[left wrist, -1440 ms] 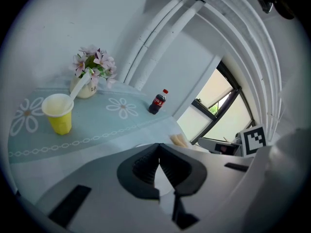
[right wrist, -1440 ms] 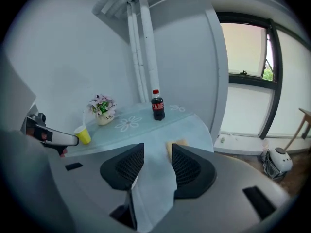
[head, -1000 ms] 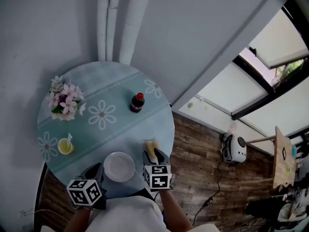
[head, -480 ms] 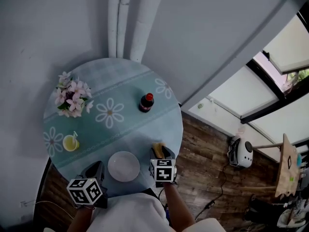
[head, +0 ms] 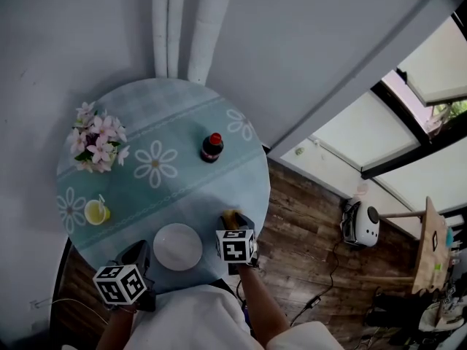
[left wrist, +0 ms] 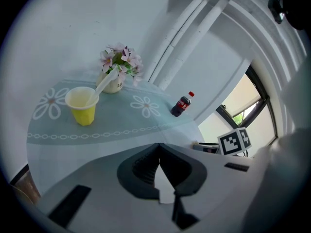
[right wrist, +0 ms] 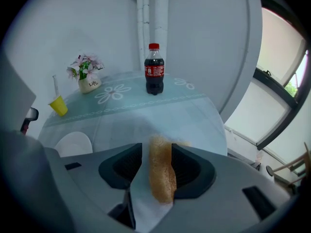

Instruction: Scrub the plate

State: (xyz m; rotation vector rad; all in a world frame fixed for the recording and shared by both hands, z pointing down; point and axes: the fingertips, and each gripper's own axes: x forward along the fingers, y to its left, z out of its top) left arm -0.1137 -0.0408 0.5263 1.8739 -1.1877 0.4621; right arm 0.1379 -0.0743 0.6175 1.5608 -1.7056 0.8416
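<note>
A white plate (head: 177, 246) lies bare at the near edge of the round table (head: 175, 188); it also shows low on the left in the right gripper view (right wrist: 73, 143). To its right lies a yellow-brown sponge (head: 230, 217). My right gripper (head: 235, 224) straddles the sponge (right wrist: 162, 171), and its jaws are opening: the sponge leans on the right jaw, with a gap at the left one. My left gripper (head: 137, 257) hovers at the table's edge left of the plate, shut with nothing between its jaws (left wrist: 159, 152).
A cola bottle (head: 211, 148) stands mid-table, a pot of pink flowers (head: 95, 138) at the far left, and a yellow cup with a straw (head: 95, 211) at the left edge. White pipes (head: 179, 28) run up the wall behind. Wooden floor (head: 306, 224) lies to the right.
The head view swayed. My right gripper stays over the sponge at the table's right front. My left gripper has sunk a little toward the person.
</note>
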